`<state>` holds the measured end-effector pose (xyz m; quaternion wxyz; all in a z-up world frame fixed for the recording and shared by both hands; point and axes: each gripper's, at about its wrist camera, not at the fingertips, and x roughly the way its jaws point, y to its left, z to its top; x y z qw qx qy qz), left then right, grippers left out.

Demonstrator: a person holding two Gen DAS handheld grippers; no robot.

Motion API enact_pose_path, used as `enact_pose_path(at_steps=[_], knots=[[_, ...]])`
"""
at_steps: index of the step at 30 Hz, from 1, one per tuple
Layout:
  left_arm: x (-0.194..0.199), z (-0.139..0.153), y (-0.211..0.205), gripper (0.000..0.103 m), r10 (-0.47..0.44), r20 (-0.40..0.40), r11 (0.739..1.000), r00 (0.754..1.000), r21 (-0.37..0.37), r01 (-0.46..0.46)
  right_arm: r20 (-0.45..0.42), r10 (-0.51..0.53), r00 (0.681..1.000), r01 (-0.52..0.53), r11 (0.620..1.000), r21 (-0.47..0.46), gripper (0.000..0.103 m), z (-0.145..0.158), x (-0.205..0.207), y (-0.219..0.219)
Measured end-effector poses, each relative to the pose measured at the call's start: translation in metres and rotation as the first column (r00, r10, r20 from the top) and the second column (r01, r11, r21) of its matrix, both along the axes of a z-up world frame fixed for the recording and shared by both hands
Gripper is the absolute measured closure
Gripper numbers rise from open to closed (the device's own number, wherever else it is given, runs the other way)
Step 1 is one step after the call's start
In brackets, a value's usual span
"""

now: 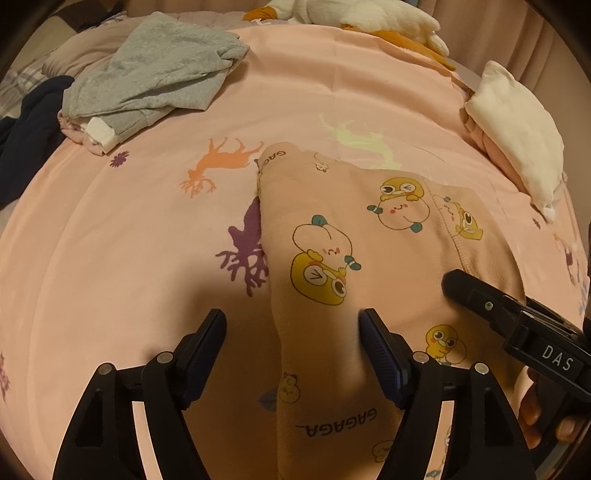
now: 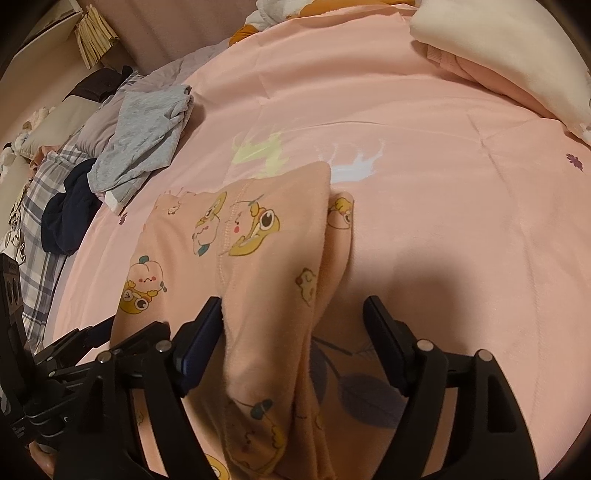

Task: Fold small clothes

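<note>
Dark navy garment (image 1: 26, 129): lying at the far left edge of the left wrist view, beside a plaid cloth (image 2: 40, 206) showing in the right wrist view.

Grey garment (image 1: 147, 77): resting crumpled at the upper left on the pink bed sheet (image 1: 110, 240).

Left gripper (image 1: 293, 350): jaws standing wide open at bottom centre, straddling the folded left edge of the garment, not clamping it.

Peach cartoon-print garment (image 1: 369, 240): lying folded at frame centre on the sheet, "GAGAGA" lettering showing.

Right gripper (image 2: 293, 332): jaws spread open, a raised ridge of the garment sitting between them; the left finger is possibly touching the cloth.

Cream folded stack (image 1: 517, 136): sitting at the upper right. Plush toy (image 1: 351, 14): lying along the top edge.
</note>
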<state>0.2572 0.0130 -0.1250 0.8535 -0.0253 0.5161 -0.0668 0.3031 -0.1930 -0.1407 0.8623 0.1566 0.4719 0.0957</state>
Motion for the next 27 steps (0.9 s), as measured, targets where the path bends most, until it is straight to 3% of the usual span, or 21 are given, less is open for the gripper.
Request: enact_pose_path(at_steps=[27], knots=[[-0.0039,0.0023,0.0021,0.029,0.004,0.003,1.000,1.000,0.014,-0.004,-0.026,-0.026,0.999,0.026,1.000,-0.010,0.021,0.0012,-0.0002,-0.0025]])
